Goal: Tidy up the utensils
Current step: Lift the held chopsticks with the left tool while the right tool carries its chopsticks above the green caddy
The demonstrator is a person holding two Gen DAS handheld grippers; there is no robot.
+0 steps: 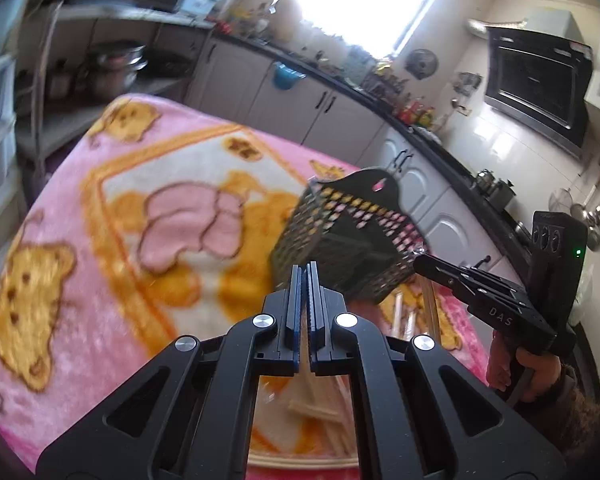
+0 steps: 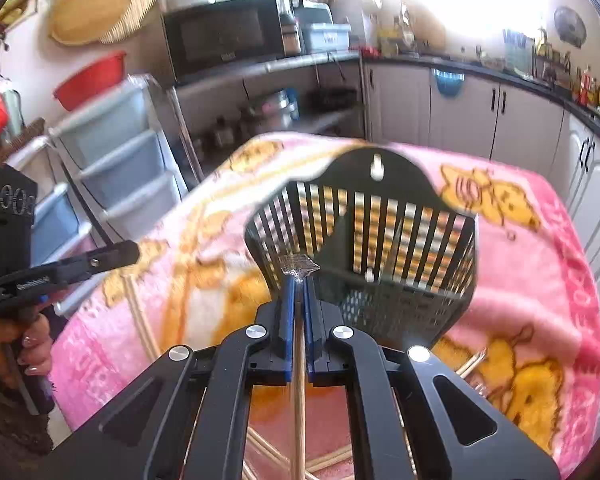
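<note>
Left wrist view: the left hand-held gripper is fully closed on nothing, near the black basket.

Right wrist view: the right hand-held gripper pinches one chopstick near its tip; so thin a grip could let it swing and miss the basket.

One black basket, two grippers, several chopsticks
</note>
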